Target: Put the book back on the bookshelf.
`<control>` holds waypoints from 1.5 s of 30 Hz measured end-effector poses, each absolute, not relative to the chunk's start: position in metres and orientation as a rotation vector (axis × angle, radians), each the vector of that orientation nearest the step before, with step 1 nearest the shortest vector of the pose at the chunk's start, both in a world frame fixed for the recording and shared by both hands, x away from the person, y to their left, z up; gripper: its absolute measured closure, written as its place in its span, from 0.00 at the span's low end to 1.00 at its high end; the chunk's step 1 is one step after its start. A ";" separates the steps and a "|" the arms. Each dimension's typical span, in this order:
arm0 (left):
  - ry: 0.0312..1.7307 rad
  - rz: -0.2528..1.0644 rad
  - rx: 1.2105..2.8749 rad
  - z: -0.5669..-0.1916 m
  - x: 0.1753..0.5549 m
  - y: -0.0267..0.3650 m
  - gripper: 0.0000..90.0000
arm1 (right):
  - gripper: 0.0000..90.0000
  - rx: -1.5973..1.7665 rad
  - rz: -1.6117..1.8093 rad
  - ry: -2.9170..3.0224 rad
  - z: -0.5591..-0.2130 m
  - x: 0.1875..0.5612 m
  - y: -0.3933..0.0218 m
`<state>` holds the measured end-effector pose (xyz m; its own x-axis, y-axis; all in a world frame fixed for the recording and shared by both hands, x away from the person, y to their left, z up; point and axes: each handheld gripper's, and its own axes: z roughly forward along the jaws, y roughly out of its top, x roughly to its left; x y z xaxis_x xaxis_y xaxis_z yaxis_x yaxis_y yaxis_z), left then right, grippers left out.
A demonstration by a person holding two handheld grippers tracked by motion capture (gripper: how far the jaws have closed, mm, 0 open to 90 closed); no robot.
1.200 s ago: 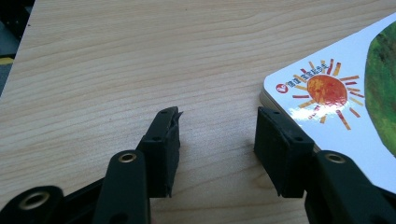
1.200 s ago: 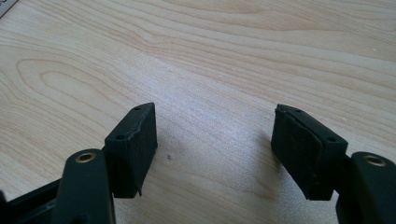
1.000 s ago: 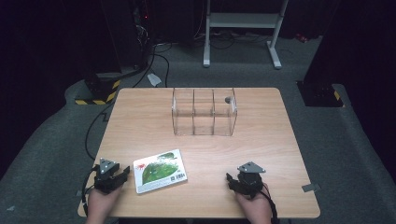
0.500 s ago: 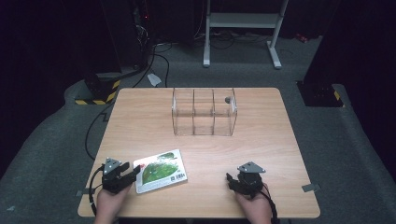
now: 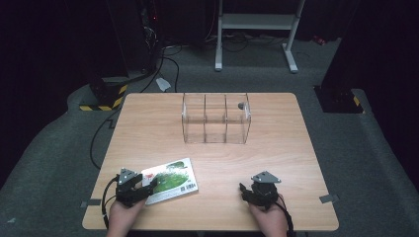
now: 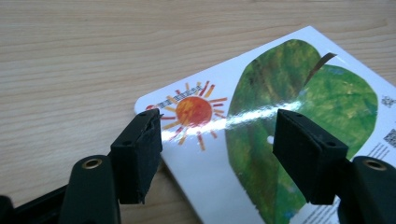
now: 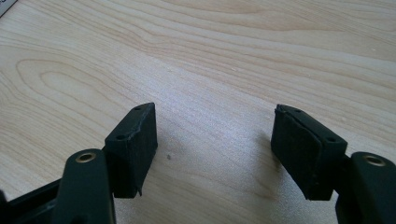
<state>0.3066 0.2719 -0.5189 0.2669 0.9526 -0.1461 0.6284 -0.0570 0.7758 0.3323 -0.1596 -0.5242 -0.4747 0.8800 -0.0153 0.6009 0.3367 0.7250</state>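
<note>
A picture book (image 5: pixel 170 180) lies flat on the wooden surface (image 5: pixel 276 163), near the near-left corner, its cover showing a large green leaf and a small orange sun on white. The left gripper (image 5: pixel 144 186) sits at the book's left edge, low over the surface, held by the person's left hand (image 5: pixel 123 212) coming in from the near side. Its jaws have just been opening and now stand spread — in the left gripper view the left gripper (image 6: pixel 217 135) straddles the corner of the picture book (image 6: pixel 261 140) that carries the sun, one pad over the book's left edge and the other over the green leaf. The pads do not press on the cover; whether their tips touch it I cannot tell.

The right gripper (image 5: pixel 247 190) rests well apart from the book, near the near-right part of the surface, held by the right hand (image 5: pixel 269 217). In the right gripper view the right gripper (image 7: pixel 215 140) has its jaws spread over bare wood, with nothing between them.

Farther away, about the middle of the surface toward its far edge, stands a clear plastic organizer (image 5: pixel 216 118) with three compartments side by side — a small dark round spot shows on its right-hand compartment.
</note>
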 end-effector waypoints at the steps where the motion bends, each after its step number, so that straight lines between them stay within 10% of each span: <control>1: 1.472 0.541 1.782 -0.520 0.304 0.275 0.36 | 0.35 1.303 0.933 2.200 -0.524 0.332 -0.160; 45: 1.257 0.488 1.917 -0.517 0.300 0.176 0.40 | 0.29 1.293 1.088 2.181 -0.513 0.313 -0.148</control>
